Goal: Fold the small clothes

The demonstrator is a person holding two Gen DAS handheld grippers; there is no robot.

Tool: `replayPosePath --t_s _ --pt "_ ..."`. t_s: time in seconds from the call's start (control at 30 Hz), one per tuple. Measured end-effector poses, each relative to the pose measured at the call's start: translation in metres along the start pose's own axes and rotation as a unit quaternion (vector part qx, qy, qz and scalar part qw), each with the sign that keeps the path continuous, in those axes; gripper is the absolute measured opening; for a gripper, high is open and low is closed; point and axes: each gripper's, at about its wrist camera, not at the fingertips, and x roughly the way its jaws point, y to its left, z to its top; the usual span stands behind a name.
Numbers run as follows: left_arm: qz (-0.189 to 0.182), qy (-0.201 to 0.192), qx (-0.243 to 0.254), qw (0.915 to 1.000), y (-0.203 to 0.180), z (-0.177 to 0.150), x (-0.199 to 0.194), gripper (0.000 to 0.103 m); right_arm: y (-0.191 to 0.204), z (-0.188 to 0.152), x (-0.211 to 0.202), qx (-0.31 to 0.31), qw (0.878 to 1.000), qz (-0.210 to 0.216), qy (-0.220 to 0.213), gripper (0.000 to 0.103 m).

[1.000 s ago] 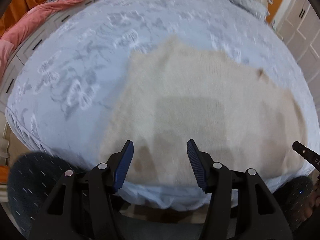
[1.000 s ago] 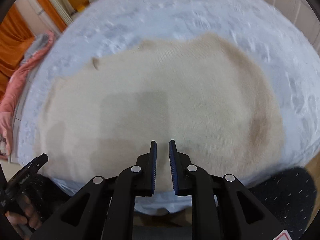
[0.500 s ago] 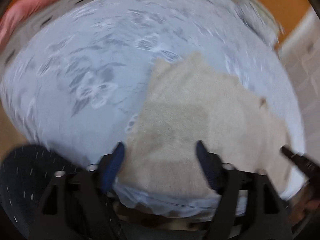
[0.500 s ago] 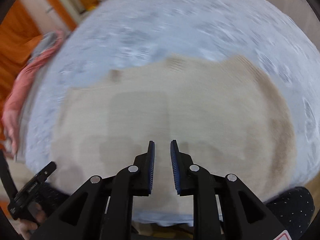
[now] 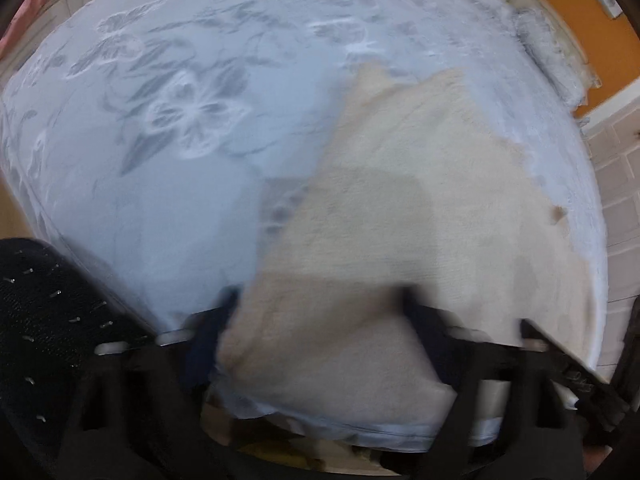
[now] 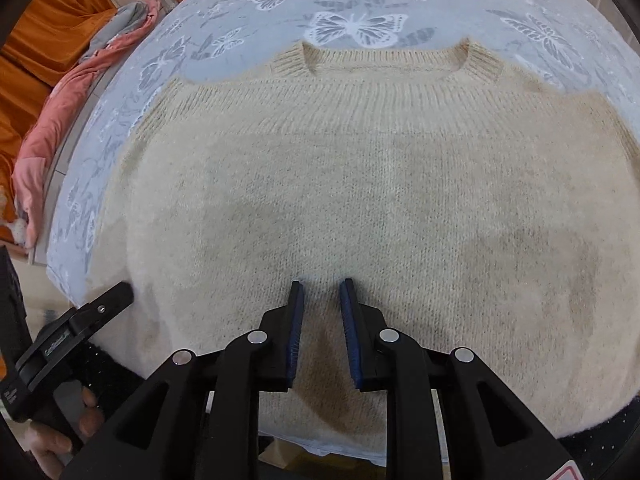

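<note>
We see a cream knitted sweater (image 6: 360, 184) lying flat on a pale bedspread (image 6: 360, 4) printed with butterflies, its ribbed neckline away from us. Our right gripper (image 6: 322, 284) hangs over the lower middle of the knit, jaws a narrow gap apart with nothing caught between them. Our left gripper (image 5: 320, 304) sits at the sweater's lower left corner — its jaws are closing with the hem between them, though blur keeps us from telling whether the pads press yet. A pink garment (image 6: 60, 112) lies off the bed's left side.
</note>
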Motion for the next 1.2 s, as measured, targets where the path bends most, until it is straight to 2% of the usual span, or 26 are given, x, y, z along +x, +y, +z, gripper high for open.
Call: replayPosePath --t_s 0.07,0.17,0.2,0.3,0.37,0.5,0.57,0.63,0.7,0.77,0.8,0.83,0.87,0.9,1.0,1.1,1.2 --pt "-0.006 -0.001 0.004 1.0000 -0.011 0.004 -0.012 0.021 -0.003 0.003 -0.002 0.004 1.000 0.011 -0.004 0.019" --pt "-0.042 -0.028 0.046 0.9977 -0.046 0.008 -0.047 0.019 -0.016 -0.003 -0.020 0.026 0.999 0.037 -0.026 0.021" --pt "-0.056 -0.037 0.060 0.9959 -0.061 0.008 -0.058 0.018 -0.023 -0.007 -0.030 0.035 0.998 0.038 -0.040 0.025" --pt "-0.091 -0.064 0.131 0.9852 -0.123 0.000 -0.090 0.017 -0.050 -0.023 -0.061 0.064 0.994 0.045 -0.076 0.029" --pt "-0.124 -0.066 0.166 0.9762 -0.164 -0.012 -0.100 0.016 -0.073 -0.035 -0.081 0.086 0.991 0.045 -0.094 0.030" --pt "-0.166 -0.036 0.244 0.9547 -0.247 -0.052 -0.088 0.015 -0.138 -0.066 -0.128 0.146 0.979 0.024 -0.137 0.033" --pt "-0.170 -0.010 0.282 0.9441 -0.280 -0.079 -0.066 0.015 -0.166 -0.078 -0.144 0.169 0.975 0.008 -0.147 0.037" --pt "-0.165 0.027 0.303 0.9383 -0.298 -0.101 -0.036 0.018 -0.191 -0.090 -0.155 0.191 0.969 -0.008 -0.154 0.038" --pt "-0.130 0.043 0.297 0.9449 -0.296 -0.125 -0.017 0.019 -0.214 -0.099 -0.164 0.214 0.964 -0.016 -0.154 0.040" --pt "-0.136 0.041 0.294 0.9452 -0.284 -0.136 -0.022 0.030 -0.226 -0.106 -0.172 0.226 0.961 -0.009 -0.160 0.041" --pt "-0.138 0.034 0.302 0.9426 -0.275 -0.140 -0.030 0.040 -0.227 -0.108 -0.176 0.229 0.959 -0.001 -0.165 0.045" --pt "-0.135 0.027 0.309 0.9411 -0.271 -0.143 -0.033 0.048 -0.227 -0.106 -0.176 0.230 0.959 0.004 -0.168 0.054" --pt "-0.120 0.013 0.322 0.9389 -0.261 -0.144 -0.039 0.055 -0.225 -0.104 -0.176 0.229 0.958 0.016 -0.171 0.059" --pt "-0.090 -0.001 0.335 0.9379 -0.251 -0.145 -0.042 0.066 -0.223 -0.101 -0.175 0.227 0.959 0.028 -0.170 0.064" --pt "-0.021 -0.011 0.339 0.9404 -0.217 -0.144 -0.034 0.067 -0.207 -0.080 -0.159 0.223 0.960 0.073 -0.151 0.067" --pt "0.023 0.008 0.313 0.9493 -0.188 -0.136 -0.011 0.067 -0.181 -0.051 -0.129 0.195 0.971 0.090 -0.103 0.072" --pt "0.046 0.020 0.306 0.9506 -0.173 -0.132 0.003 0.067 -0.161 -0.032 -0.091 0.184 0.977 0.096 -0.054 0.072"
